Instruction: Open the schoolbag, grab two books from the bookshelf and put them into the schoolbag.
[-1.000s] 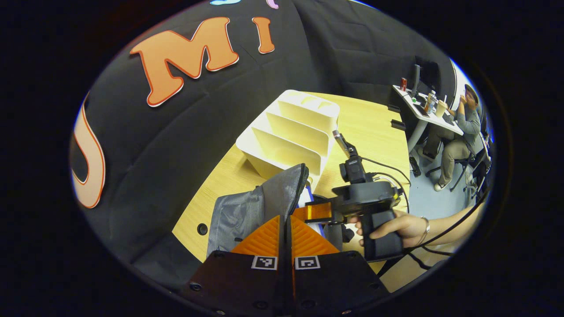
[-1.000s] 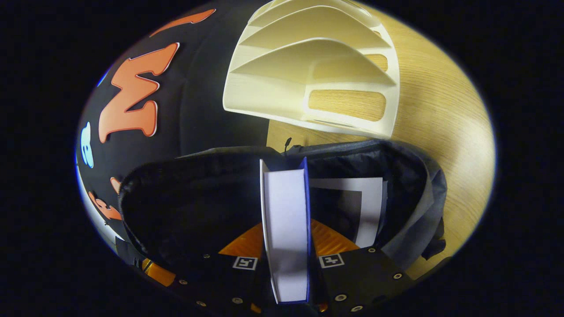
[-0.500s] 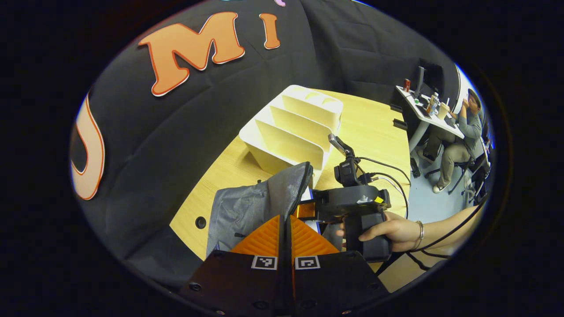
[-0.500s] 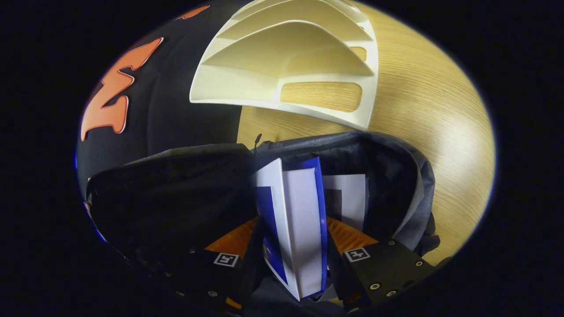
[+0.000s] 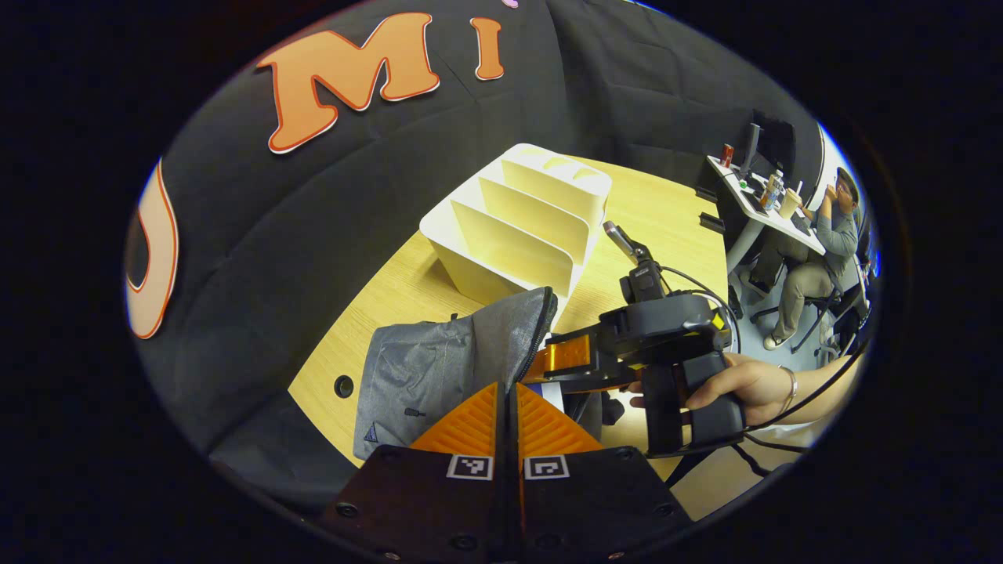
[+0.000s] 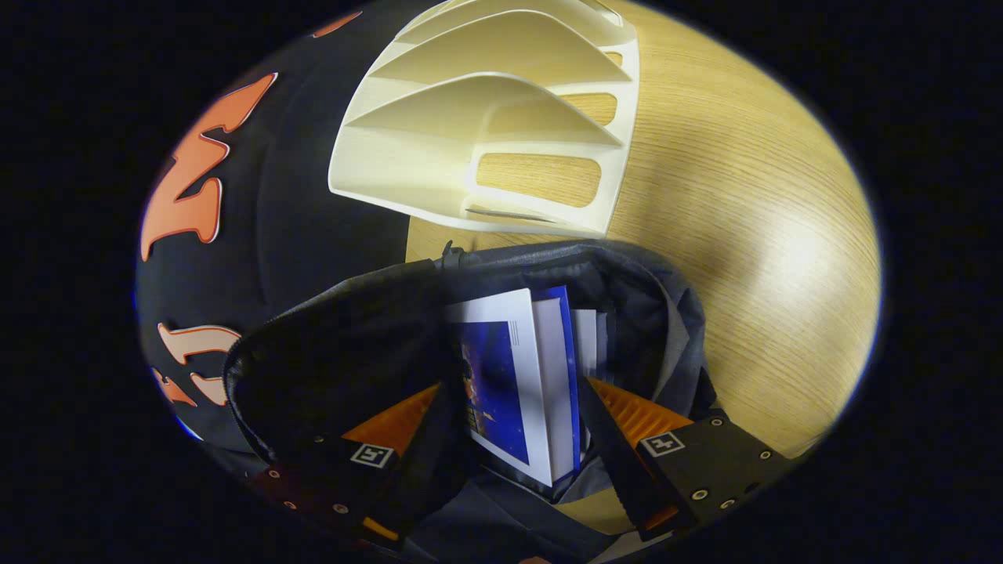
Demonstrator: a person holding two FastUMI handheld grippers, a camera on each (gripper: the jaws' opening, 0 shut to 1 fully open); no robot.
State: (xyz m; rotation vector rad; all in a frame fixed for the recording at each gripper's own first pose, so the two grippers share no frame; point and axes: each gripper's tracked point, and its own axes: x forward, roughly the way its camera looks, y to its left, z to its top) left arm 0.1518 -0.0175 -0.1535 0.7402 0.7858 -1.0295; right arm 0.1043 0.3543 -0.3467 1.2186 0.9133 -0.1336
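the right gripper (image 6: pixel 509 439) hangs spread wide in the schoolbag (image 6: pixel 666 313) mouth, a blue book (image 6: pixel 509 376) loose between its fingers, a second book (image 6: pixel 586 333) behind it. the bookshelf (image 6: pixel 470 149) stands bare. the left gripper (image 5: pixel 508 407) pinches the bag's rim. both books look packed.

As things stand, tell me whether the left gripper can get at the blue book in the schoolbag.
Probably not. The left gripper is shut behind the schoolbag's raised flap, and the right gripper straddles the blue book in the opening.
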